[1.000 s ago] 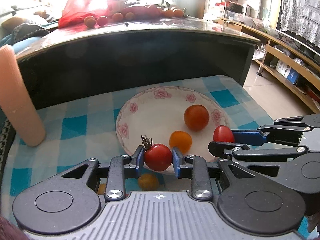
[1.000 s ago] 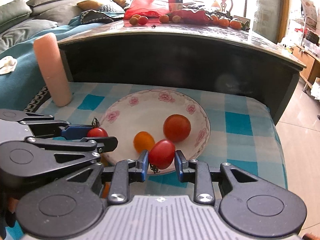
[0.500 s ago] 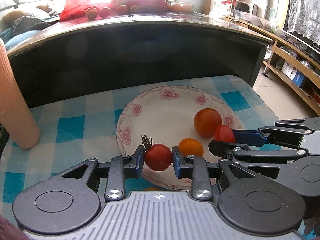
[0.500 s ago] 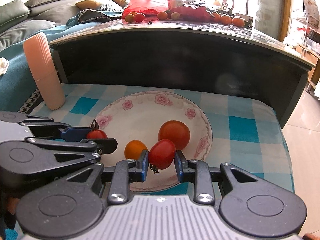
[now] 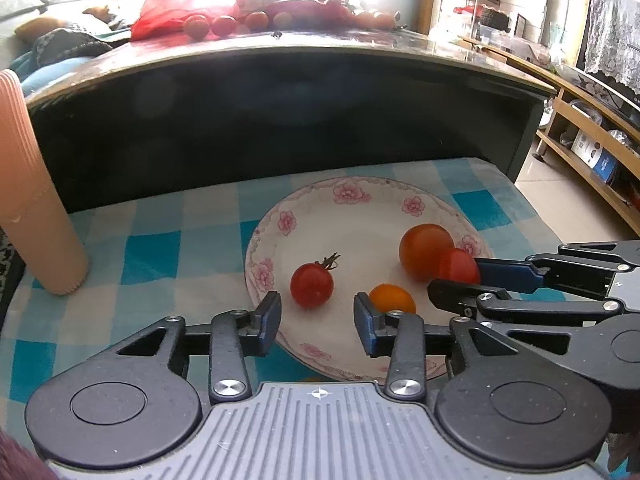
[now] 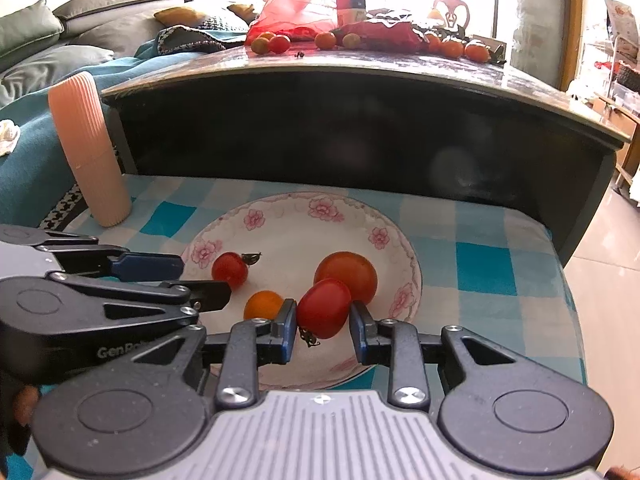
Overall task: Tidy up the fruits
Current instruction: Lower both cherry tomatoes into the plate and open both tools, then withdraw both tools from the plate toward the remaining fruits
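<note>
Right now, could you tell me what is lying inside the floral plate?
Inside the floral plate lie a stemmed red tomato, a small orange tomato and a large orange-red tomato. The right tool covers the plate's near rim.

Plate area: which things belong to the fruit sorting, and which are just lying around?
Part of the job:
- flowered plate
- stemmed red tomato, lying free on the plate
- big orange tomato
- small yellow tomato
- oval red tomato between the right tongs
- left tongs, open

Lying about:
- pink ribbed cup
- red bag
- sofa cushions
</note>
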